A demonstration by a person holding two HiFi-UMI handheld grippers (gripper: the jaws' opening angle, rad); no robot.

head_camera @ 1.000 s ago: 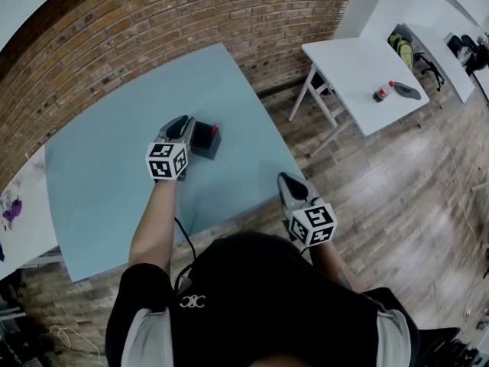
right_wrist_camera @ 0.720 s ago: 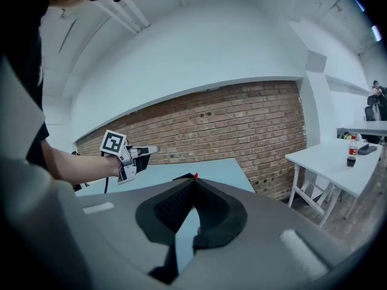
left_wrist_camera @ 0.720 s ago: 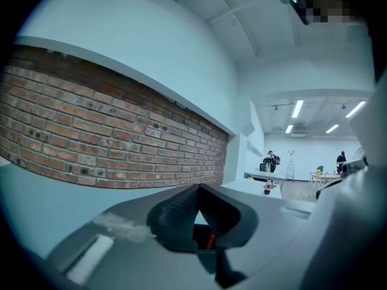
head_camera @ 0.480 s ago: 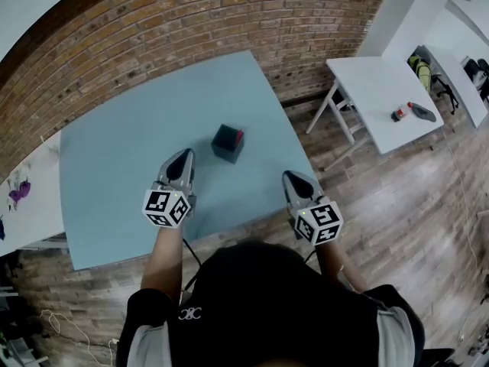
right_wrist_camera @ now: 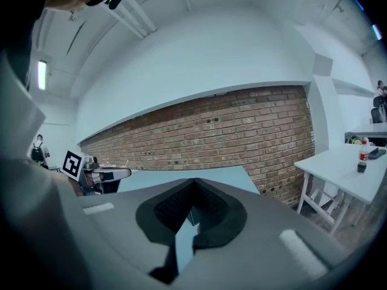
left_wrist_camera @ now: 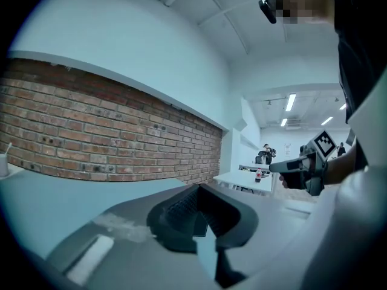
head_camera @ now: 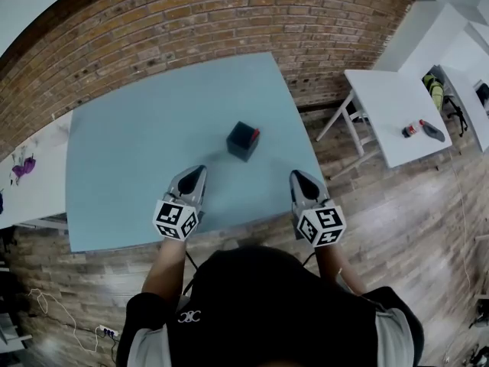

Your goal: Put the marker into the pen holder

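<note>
dark square pen holder [head_camera: 243, 141] holding a red marker [head_camera: 254, 134] stands mid-frame on the light blue table [head_camera: 137, 151]; lower down, left hand-held gripper [head_camera: 199, 173] and right hand-held gripper [head_camera: 296, 177] hover, jaws together, empty.

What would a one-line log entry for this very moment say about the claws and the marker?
marker: in pen holder | left claw: shut, empty | right claw: shut, empty | both apart from pen holder

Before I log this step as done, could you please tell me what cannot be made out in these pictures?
- Marker: head view, only a red speck at the pen holder rim; the rest is inside it.
- Pen holder: right gripper view, almost wholly behind the shut right tool.
- Bottle on the side table: head view, too small to identify.
</note>
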